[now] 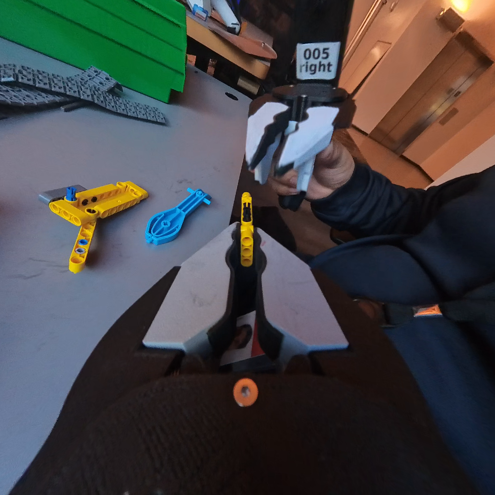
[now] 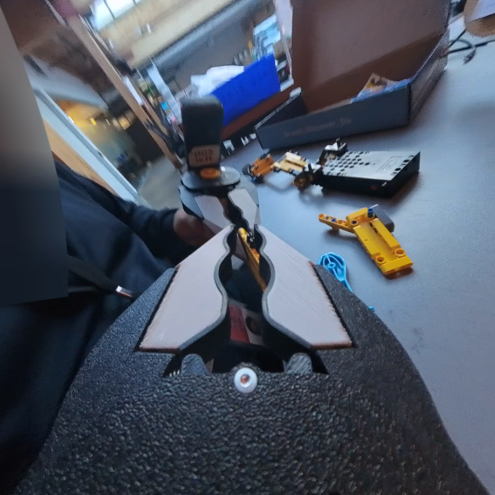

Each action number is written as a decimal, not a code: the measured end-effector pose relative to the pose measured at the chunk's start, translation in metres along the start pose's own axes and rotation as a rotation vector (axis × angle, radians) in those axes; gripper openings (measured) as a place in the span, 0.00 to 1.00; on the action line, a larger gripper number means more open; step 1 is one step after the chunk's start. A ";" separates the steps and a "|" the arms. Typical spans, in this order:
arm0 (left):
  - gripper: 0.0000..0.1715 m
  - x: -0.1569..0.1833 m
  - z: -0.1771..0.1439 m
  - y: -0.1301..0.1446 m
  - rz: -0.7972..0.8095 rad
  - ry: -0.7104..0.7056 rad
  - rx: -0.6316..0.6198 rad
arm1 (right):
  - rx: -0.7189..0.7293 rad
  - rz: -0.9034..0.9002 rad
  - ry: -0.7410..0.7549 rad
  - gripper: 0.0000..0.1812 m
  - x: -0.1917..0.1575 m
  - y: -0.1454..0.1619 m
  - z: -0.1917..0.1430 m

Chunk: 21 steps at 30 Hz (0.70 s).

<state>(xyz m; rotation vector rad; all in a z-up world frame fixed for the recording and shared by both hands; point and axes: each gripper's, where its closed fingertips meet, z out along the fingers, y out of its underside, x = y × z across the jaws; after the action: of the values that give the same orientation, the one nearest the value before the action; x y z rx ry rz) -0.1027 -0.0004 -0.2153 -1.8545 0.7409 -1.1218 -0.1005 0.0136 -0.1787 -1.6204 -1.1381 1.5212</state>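
Note:
My left gripper point(image 1: 245, 227) is shut on a short yellow holed beam point(image 1: 246, 241) with a black pin in it. The beam sticks out past the fingertips, in the air off the table's edge. My right gripper point(image 1: 282, 179) faces it from just beyond the beam's end, apart from it. In the right wrist view my right gripper point(image 2: 244, 227) has a narrow gap between its fingers and nothing in it. The beam point(image 2: 253, 257) and the left gripper point(image 2: 235, 211) show through that gap.
On the grey table point(image 1: 134, 150) lie a yellow beam assembly point(image 1: 93, 206) and a blue plastic part point(image 1: 171, 219). Grey track links point(image 1: 80, 91) and a green box point(image 1: 107, 40) lie behind. A black block with a small vehicle point(image 2: 369, 171) and an open carton point(image 2: 348, 120) stand farther off. My right fingertips sit around 4 cm from my left ones.

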 end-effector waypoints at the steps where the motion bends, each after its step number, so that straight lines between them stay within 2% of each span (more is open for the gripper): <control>1: 0.03 -0.001 -0.001 0.000 0.023 -0.013 -0.008 | -0.038 -0.047 0.015 0.06 -0.001 0.005 0.005; 8: 0.03 0.005 -0.001 0.003 0.338 -0.081 -0.038 | -0.147 -0.267 0.040 0.08 -0.010 0.016 0.021; 12: 0.03 0.004 -0.001 0.004 0.468 -0.139 -0.064 | -0.199 -0.391 0.056 0.01 -0.012 0.021 0.022; 16: 0.03 0.008 0.001 0.008 0.549 -0.134 -0.089 | -0.250 -0.492 0.053 0.02 -0.015 0.029 0.024; 21: 0.03 0.014 0.004 0.015 0.563 -0.110 -0.101 | -0.229 -0.491 0.036 0.02 -0.020 0.037 0.022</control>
<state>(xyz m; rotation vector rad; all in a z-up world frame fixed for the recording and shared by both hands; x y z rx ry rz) -0.0943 -0.0173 -0.2236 -1.6194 1.1782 -0.6245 -0.1156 -0.0229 -0.2058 -1.3618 -1.5949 1.0710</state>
